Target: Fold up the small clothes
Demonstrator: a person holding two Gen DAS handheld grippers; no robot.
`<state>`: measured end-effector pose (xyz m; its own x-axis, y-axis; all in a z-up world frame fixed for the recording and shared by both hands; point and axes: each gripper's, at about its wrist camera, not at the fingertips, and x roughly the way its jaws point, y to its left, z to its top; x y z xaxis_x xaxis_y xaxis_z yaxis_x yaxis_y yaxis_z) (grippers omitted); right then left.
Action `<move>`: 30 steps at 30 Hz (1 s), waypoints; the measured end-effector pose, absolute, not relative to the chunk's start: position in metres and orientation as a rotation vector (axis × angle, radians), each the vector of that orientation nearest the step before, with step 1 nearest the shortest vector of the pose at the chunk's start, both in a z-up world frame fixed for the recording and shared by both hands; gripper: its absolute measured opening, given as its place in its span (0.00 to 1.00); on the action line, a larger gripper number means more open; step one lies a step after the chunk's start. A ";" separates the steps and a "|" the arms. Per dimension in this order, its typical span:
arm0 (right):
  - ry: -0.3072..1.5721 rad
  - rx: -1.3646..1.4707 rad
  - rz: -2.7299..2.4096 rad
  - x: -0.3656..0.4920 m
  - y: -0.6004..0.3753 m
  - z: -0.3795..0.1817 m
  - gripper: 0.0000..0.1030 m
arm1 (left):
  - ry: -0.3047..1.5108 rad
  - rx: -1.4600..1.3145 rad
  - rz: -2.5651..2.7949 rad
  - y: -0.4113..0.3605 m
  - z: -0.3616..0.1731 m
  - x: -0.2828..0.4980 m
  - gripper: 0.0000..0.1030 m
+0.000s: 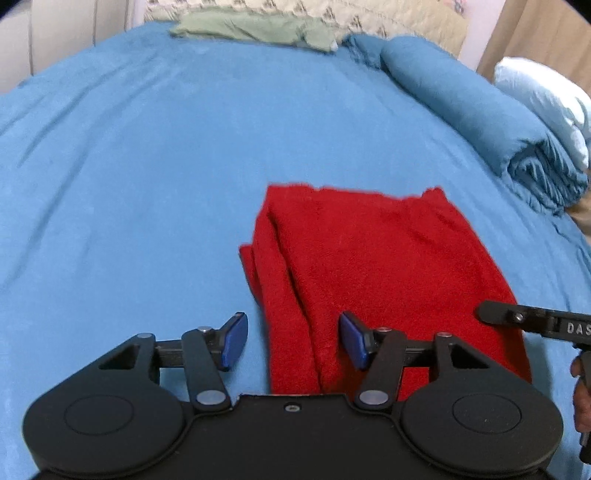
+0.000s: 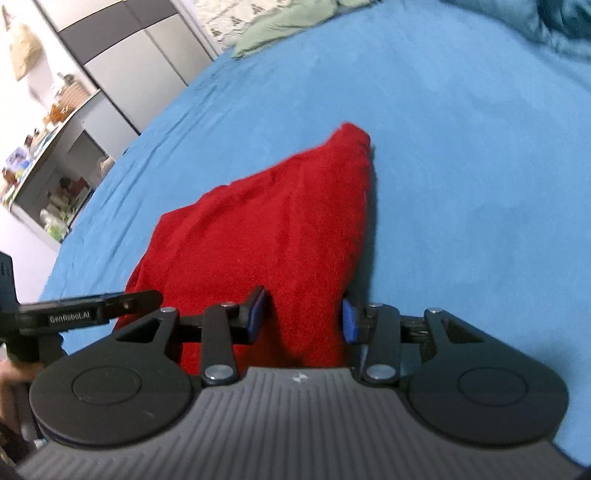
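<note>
Red cloth [image 1: 373, 266] lies folded on the blue bedspread [image 1: 147, 177], seen from the left wrist. Left claw [image 1: 293, 339] hovers open over the cloth's near left edge. Beyond the cloth, a green garment [image 1: 255, 29] lies at the bed's far end; a rolled blue blanket [image 1: 480, 114] lies to its right.

From the right wrist, the right claw [image 2: 304, 317] is open, its fingers straddling the cloth's near end. Left of the cloth, past the bed, stand cluttered shelves [image 2: 48, 162] and grey cabinet doors [image 2: 140, 48].
</note>
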<state>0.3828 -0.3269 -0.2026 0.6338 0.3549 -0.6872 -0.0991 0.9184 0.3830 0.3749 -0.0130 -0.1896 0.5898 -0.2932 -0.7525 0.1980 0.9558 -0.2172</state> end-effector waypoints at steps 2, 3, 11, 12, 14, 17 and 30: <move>0.827 0.278 0.249 0.373 -0.322 -0.185 0.61 | 0.841 -0.088 -0.256 -0.011 -0.171 0.366 0.58; 0.815 0.256 0.232 0.366 -0.319 -0.174 0.65 | 0.824 -0.081 -0.244 -0.009 -0.160 0.361 0.58; 0.698 0.067 0.035 0.288 -0.283 -0.072 1.00 | 0.650 -0.042 -0.160 0.005 -0.055 0.293 0.98; 0.691 0.065 0.017 0.275 -0.279 -0.061 1.00 | 0.631 -0.021 -0.140 0.004 -0.042 0.279 0.99; 0.669 0.072 -0.010 0.249 -0.274 -0.039 1.00 | 0.607 0.015 -0.115 0.002 -0.021 0.250 1.00; 0.623 0.059 -0.085 0.202 -0.265 -0.005 1.00 | 0.601 0.029 -0.101 0.001 0.002 0.209 1.00; 0.675 0.021 -0.162 0.068 -0.236 0.024 1.00 | 0.583 0.045 -0.070 -0.006 0.026 0.074 1.00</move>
